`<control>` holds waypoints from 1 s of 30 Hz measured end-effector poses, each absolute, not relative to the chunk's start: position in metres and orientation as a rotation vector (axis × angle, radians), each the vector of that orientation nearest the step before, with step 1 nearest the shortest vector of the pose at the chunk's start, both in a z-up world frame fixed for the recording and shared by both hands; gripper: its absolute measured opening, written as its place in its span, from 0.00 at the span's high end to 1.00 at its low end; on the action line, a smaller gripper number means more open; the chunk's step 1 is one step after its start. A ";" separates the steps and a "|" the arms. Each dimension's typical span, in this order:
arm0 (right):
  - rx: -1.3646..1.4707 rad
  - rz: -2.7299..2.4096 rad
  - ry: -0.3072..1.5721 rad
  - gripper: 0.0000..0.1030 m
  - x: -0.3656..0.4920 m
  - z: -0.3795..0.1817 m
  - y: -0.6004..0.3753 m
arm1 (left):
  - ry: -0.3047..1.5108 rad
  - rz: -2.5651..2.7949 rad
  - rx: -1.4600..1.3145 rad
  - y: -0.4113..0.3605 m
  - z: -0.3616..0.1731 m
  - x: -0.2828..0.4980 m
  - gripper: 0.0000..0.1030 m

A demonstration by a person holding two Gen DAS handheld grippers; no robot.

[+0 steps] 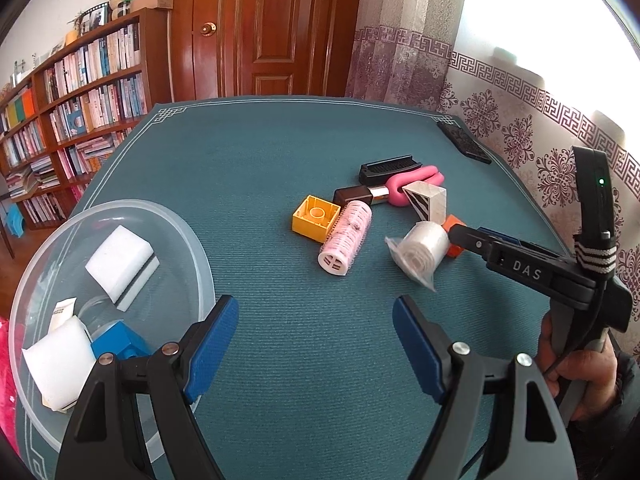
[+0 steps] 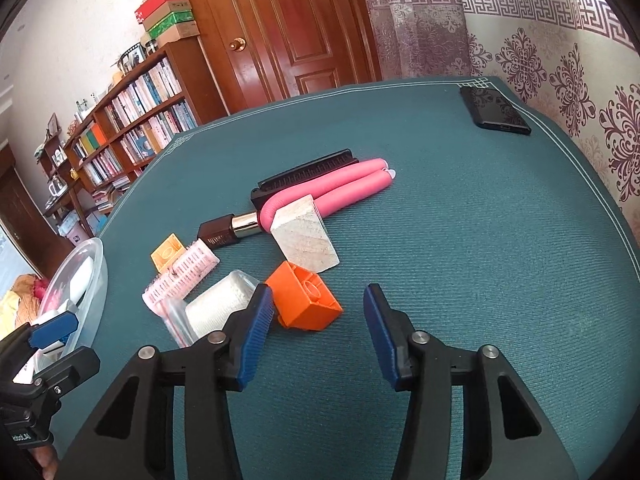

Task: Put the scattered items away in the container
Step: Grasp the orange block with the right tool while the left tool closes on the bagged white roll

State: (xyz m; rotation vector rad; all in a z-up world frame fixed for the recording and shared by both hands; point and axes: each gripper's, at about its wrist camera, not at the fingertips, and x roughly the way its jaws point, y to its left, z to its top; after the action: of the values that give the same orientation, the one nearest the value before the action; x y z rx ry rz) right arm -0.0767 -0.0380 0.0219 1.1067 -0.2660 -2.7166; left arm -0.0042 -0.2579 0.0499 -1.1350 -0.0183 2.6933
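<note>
Your left gripper [image 1: 316, 344] and right gripper [image 2: 318, 334] both stand spread and empty above the teal table [image 1: 280, 152], with the orange plastic block [image 2: 304, 300] just ahead of the right gripper and the clear plastic bowl [image 1: 192, 232] beside the left gripper's left finger.

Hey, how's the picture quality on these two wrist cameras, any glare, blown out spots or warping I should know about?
Left wrist view: the window at top right is blown out to white, and fisheye warping bends the bookshelf and the table edge. Right wrist view: light is more even, with only a small washed-out patch at the top right; the same curving shows on the door. Both show dark lens corners; the clutter stays sharp.
</note>
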 end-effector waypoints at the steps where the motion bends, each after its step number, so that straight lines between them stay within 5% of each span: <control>1: 1.102 -2.723 -0.249 0.51 -0.077 0.022 -0.040 | -0.013 2.692 -1.135 -0.257 0.050 -0.004 0.20; 7: 1.112 -2.710 -0.201 0.51 -0.083 0.019 -0.046 | 0.009 2.685 -1.137 -0.250 0.049 -0.005 0.20; 10: 1.138 -2.695 -0.202 0.63 -0.085 0.014 -0.045 | 0.015 2.686 -1.138 -0.248 0.049 -0.006 0.20; 30: 1.102 -2.805 -0.215 0.64 -0.049 0.020 -0.005 | 0.072 2.591 -1.149 -0.196 0.043 -0.032 0.20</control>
State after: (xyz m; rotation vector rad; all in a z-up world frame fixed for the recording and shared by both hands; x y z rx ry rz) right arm -0.0492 -0.0052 0.0204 1.1019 -0.2147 -2.8053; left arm -0.0324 -0.1958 0.0431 -1.1488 0.0717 2.5915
